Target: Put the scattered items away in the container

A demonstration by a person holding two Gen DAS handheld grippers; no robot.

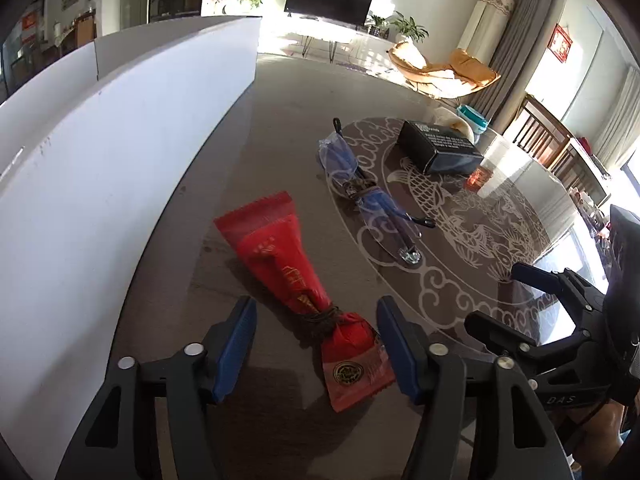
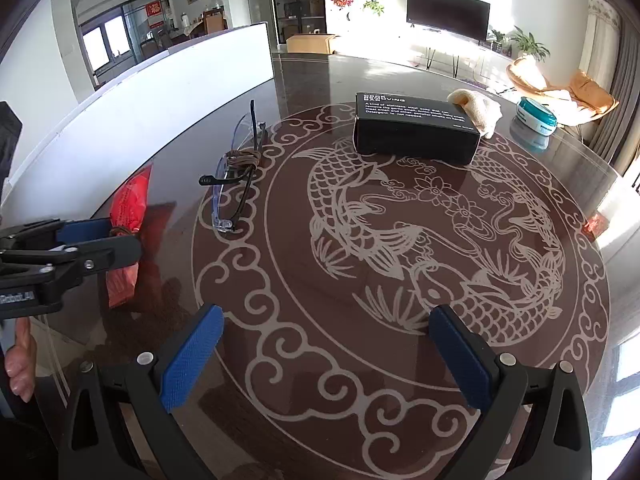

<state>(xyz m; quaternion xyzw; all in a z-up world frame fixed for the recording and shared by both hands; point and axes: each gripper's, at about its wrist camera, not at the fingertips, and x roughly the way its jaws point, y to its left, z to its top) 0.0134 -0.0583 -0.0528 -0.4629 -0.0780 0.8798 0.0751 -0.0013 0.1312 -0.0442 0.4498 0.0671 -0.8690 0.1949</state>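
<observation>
Your left tool (image 1: pixel 316 344) is spread apart around the red packet (image 1: pixel 296 280) on the near counter (image 2: pixel 400 400), not yet clamped. Your right tool (image 2: pixel 326 360) hangs apart, empty. Glasses (image 2: pixel 236 168) and black box (image 2: pixel 416 128) lie farther off; the white container (image 1: pixel 100 160), probably, stands left.

The left black two-finger gripper with blue ribbed pads (image 1: pixel 316 340) is held low and angled downward, its jaws spread wide apart with nothing clamped between them. Seen from the right wrist camera, it reaches in from the left edge (image 2: pixel 100 240), and the person's bare left hand (image 2: pixel 20 356) grips its handle below. The right black two-finger gripper with blue ribbed pads (image 2: pixel 326 348) is likewise spread wide and empty, held to the right of the other (image 1: pixel 532 280).
</observation>
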